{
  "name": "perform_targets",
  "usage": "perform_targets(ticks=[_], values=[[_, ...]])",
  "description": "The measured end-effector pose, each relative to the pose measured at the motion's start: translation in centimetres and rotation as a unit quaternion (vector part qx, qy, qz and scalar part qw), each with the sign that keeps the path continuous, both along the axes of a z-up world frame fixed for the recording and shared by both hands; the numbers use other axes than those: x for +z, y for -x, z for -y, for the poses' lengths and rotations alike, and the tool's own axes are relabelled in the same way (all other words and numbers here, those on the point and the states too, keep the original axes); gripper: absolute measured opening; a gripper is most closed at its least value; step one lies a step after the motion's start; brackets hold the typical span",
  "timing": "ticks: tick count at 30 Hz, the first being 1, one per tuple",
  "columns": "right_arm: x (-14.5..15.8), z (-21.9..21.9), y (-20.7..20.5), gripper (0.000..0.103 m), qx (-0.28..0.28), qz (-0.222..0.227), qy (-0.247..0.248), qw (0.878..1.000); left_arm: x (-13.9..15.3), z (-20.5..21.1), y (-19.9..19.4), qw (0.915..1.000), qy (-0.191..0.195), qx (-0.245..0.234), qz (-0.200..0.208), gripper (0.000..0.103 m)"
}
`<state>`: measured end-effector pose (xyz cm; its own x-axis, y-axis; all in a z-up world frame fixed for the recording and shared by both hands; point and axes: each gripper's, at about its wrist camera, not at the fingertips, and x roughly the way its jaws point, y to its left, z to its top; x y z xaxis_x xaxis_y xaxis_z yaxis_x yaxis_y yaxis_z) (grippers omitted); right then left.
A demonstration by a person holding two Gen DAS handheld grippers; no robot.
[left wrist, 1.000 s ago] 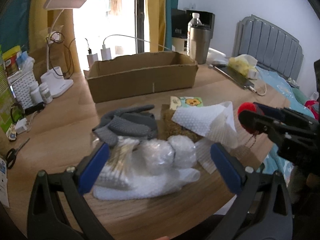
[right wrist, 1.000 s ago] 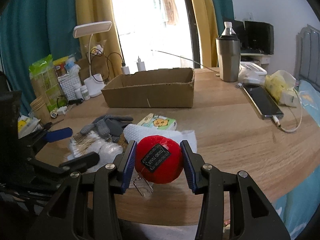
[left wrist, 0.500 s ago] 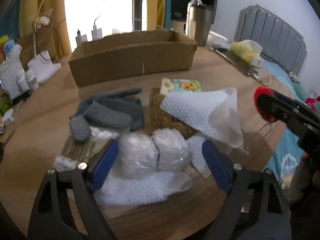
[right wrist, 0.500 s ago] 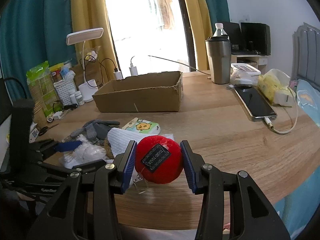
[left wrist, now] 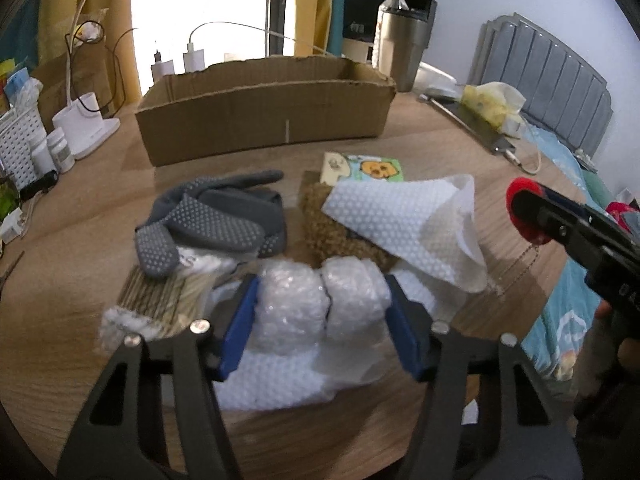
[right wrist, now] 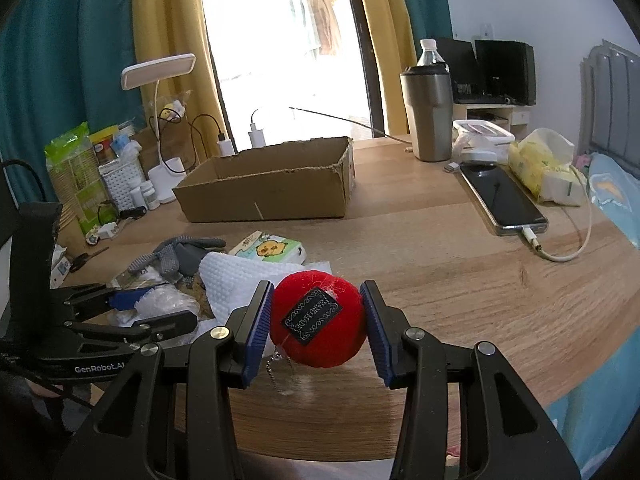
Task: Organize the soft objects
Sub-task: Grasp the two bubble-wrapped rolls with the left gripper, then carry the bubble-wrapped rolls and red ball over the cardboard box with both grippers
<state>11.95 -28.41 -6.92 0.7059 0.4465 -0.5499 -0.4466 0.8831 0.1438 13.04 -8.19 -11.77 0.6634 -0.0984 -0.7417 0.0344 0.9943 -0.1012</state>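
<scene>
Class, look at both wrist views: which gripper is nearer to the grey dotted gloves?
Left. The left gripper is clamped on the bubble wrap bundle just in front of the grey dotted gloves; the right gripper, holding the red ball, sits farther off.

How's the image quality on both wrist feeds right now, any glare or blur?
Left wrist view: the window is blown out, the edges look smeared, and the bubble wrap bundle between the left tool's pads is soft. Right wrist view: the same window glares white, but the red ball and its label are sharp; fisheye bends the table edge.
</scene>
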Motion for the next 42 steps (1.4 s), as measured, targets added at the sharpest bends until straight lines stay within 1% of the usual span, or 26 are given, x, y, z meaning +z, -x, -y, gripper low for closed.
perform_targets(ticks=[7,15,31,42], values=[[1.0,-0.6,0.2,0.047,0.001,0.009,0.005,1.0,1.3,-0.4,0.7,0.9996,0.006,-0.003,0.026,0.061],[2.4,-1.9,0.3,0.047,0.006,0.021,0.017,1.0,3.8,-1.5,1.7,0.9975,0.009,-0.003,0.07,0.061],[5.6,-5.2,-1.2,0.047,0.025,0.041,0.029,0.998,6.4,-5.1,1.0,0.9943,0.032,0.018,0.1,0.061],[7.1,-7.0,-3.4,0.047,0.043,0.046,0.03,0.998,7.9,-6.5,0.0,0.9922,0.026,0.032,0.118,0.061]])
